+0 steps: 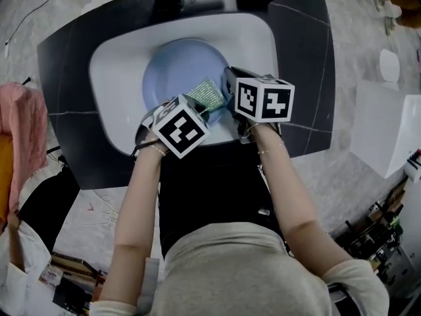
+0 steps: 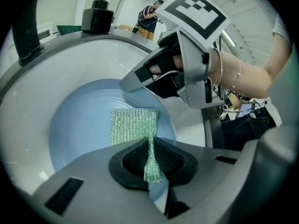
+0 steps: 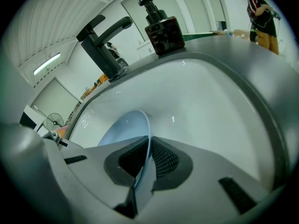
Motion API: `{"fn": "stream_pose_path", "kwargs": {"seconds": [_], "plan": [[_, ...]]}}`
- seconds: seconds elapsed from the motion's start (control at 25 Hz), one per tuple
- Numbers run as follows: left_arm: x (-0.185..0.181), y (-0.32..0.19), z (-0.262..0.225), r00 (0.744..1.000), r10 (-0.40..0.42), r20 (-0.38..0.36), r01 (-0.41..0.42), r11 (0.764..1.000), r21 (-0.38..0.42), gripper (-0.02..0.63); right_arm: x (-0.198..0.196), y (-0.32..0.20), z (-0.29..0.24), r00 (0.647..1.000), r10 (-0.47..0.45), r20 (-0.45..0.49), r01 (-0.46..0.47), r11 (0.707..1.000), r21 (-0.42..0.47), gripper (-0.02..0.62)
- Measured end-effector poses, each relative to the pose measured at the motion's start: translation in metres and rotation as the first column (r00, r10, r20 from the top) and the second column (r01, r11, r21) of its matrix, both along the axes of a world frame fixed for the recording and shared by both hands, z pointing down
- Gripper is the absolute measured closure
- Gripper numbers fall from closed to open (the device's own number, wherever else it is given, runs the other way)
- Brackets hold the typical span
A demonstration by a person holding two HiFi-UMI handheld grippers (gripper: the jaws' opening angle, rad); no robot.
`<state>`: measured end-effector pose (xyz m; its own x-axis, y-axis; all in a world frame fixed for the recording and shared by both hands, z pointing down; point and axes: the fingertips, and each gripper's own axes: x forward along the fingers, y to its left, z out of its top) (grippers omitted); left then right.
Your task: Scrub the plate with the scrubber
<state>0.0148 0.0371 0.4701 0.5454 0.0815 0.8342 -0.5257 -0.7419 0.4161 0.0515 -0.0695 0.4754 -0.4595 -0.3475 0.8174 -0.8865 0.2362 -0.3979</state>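
A pale blue plate (image 1: 176,71) lies in the white sink (image 1: 112,78). A green mesh scrubber (image 1: 208,95) rests flat on the plate's near right part. My left gripper (image 2: 150,164) is shut on the scrubber's (image 2: 133,125) near edge, with the mesh pinched between its black pads. My right gripper (image 3: 142,164) is shut on the plate's (image 3: 126,127) right rim, and the rim runs edge-on between its pads. In the head view both marker cubes hide the jaws, the left gripper (image 1: 187,110) just left of the right gripper (image 1: 230,91).
A black tap (image 3: 100,43) and a dark soap dispenser (image 3: 161,29) stand at the sink's far rim. The sink sits in a dark counter (image 1: 302,58). A person (image 3: 261,13) stands far behind. Clutter lies on the floor around the counter.
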Motion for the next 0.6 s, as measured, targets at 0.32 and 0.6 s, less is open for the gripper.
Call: {"fn": "stream_pose_path", "kwargs": {"seconds": [0.32,0.6], "plan": [[0.012,-0.025,0.001,0.99,-0.128,-0.051,0.128,0.992,-0.018,0.555,0.003,-0.002,0.003,1.0,0.005,0.003,-0.005,1.0,-0.004,0.563],[0.015,-0.045,0.006,0.985,-0.163,-0.06,0.162,0.987,-0.019,0.555,0.004,-0.001,0.008,1.0,0.0,0.003,0.0,1.0,-0.017,0.563]]}}
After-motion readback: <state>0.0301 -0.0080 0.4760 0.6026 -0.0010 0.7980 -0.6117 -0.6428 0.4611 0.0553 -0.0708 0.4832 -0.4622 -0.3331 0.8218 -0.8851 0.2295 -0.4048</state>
